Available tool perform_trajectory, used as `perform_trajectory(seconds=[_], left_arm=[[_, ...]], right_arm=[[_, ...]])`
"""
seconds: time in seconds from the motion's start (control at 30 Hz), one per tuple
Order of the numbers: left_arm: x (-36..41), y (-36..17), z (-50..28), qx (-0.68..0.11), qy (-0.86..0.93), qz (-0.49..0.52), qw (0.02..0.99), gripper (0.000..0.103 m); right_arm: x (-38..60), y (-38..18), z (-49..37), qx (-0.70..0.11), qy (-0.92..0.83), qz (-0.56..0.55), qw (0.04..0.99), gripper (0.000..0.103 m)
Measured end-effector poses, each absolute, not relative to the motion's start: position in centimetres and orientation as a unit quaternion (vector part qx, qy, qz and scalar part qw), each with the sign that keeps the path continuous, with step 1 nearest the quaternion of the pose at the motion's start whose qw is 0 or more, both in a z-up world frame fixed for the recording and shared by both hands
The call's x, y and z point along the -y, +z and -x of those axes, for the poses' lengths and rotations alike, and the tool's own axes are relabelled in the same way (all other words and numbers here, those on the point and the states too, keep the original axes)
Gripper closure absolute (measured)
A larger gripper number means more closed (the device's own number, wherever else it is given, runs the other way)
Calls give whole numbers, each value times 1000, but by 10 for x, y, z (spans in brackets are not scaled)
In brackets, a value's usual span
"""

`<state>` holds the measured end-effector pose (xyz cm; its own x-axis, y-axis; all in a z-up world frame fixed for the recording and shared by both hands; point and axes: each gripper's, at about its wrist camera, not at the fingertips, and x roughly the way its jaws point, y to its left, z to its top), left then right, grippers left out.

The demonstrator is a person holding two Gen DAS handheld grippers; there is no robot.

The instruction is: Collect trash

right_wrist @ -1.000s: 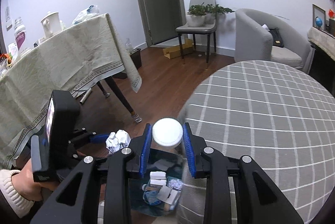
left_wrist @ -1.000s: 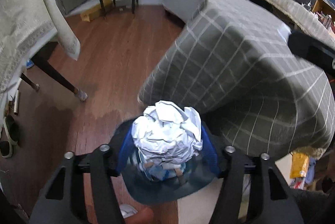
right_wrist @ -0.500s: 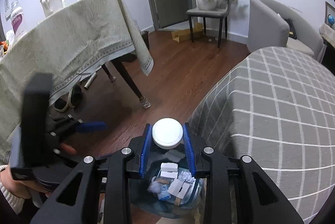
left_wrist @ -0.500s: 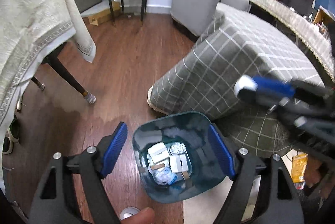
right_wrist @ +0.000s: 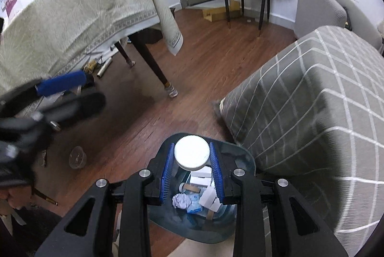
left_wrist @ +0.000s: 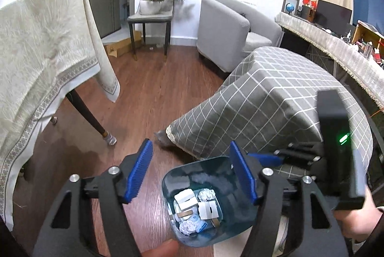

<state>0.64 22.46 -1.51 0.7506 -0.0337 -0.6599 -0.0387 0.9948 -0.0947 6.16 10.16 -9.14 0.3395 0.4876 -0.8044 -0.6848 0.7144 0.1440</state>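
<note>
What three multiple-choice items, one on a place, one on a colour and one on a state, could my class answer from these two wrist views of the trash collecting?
1. Where does the blue bin stand?
A. On the wooden floor beside the grey checked cloth
B. On the grey chair
C. Under the beige tablecloth

2. What colour is the ribbed cap between the right gripper's pads?
A. Red
B. White
C. Green

3. What is the left gripper holding?
A. A crumpled paper ball
B. A cardboard box
C. Nothing; it is open and empty

Answers:
1 A: the bin sits on floorboards at the edge of the grey checked cloth.
2 B: the cap is plainly white in the right wrist view.
3 C: only the bin far below shows between its blue pads, which have just been closing.
</note>
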Motion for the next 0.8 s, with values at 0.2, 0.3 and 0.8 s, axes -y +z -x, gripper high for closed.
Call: perform_trajectory(seconds=[0.2,0.3,0.8], left_arm=[[-224,9,3,-308,-16,59,950,44],[-224,20,7,-285,-16,63,956,44],[-210,45,11,-244,-2,58,968,47]], right_arm=[[-107,-108,-60,-464,358,125,801,72],[-106,-115,-59,-471,357,130,796,72],[-112,-149,-47,-505,349,180,769,36]])
